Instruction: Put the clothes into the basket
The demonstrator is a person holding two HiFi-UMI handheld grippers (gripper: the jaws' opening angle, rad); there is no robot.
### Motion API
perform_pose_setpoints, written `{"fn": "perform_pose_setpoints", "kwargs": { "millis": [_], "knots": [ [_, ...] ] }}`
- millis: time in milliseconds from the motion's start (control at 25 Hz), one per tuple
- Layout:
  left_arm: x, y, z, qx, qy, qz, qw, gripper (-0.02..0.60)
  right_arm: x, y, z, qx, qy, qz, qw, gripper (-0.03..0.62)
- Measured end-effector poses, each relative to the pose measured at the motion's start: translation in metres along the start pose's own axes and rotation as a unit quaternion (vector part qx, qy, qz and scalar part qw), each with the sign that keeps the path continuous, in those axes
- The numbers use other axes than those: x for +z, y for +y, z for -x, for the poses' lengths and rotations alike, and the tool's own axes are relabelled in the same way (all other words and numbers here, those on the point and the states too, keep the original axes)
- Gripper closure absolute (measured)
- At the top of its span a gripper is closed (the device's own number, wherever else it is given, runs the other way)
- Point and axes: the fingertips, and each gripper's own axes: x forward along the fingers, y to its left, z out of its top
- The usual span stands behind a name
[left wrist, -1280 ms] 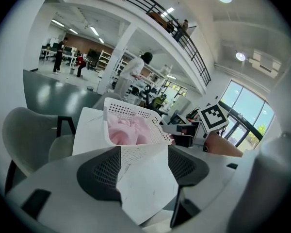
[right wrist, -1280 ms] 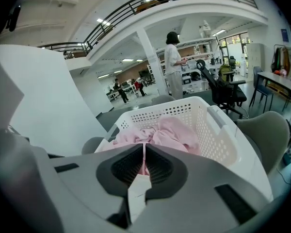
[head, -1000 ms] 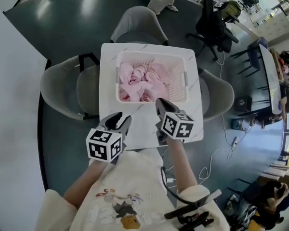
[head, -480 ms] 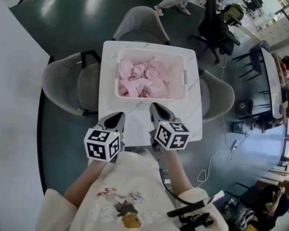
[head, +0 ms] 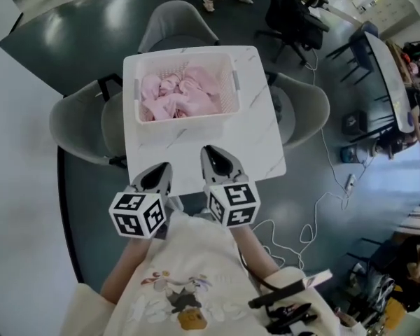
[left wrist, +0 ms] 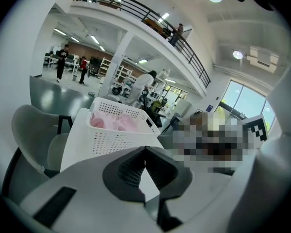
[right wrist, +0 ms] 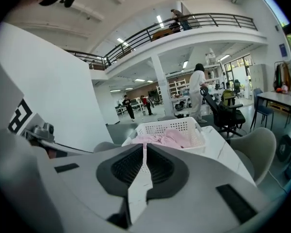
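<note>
The left hand-held gripper [head: 160, 170] and right hand-held gripper [head: 211, 154] are hovering empty, jaws pressed together, over the near edge of the white surface [head: 220, 142], while the pink clothes [head: 178, 96] are lying inside the white basket [head: 184, 122] beyond.

The left gripper [head: 164, 167] and, at its three o'clock, the right gripper [head: 208, 152] point toward twelve o'clock, tipped slightly down. Both have their jaws pressed together and empty, on forearms [head: 129, 266] held side by side.
</note>
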Motion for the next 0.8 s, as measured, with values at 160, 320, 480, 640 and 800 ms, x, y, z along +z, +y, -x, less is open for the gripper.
{"fn": "perform_pose_setpoints", "kwargs": {
  "millis": [160,320,480,640,800],
  "knots": [
    [-0.022,-0.037,0.002,-0.014,0.008,-0.008,0.9998,0.571,-0.007,-0.005,0.042,-0.011,-0.023,0.020,0.999,0.577],
    [-0.035,-0.070,0.011,-0.022,0.005,-0.019,0.9996,0.571,-0.020,-0.011,0.078,-0.022,-0.031,0.017,0.999,0.577],
    [-0.055,-0.096,0.026,-0.014,-0.007,-0.026,0.9995,0.571,-0.041,-0.013,0.111,-0.020,-0.025,0.012,0.999,0.577],
    [-0.081,-0.116,0.044,0.010,-0.014,-0.047,0.9987,0.571,-0.064,-0.011,0.141,-0.012,-0.015,0.004,1.000,0.577],
    [-0.109,-0.137,0.056,0.014,-0.010,-0.044,0.9989,0.571,-0.082,-0.011,0.169,-0.009,-0.007,0.011,1.000,0.578]
  ]
}}
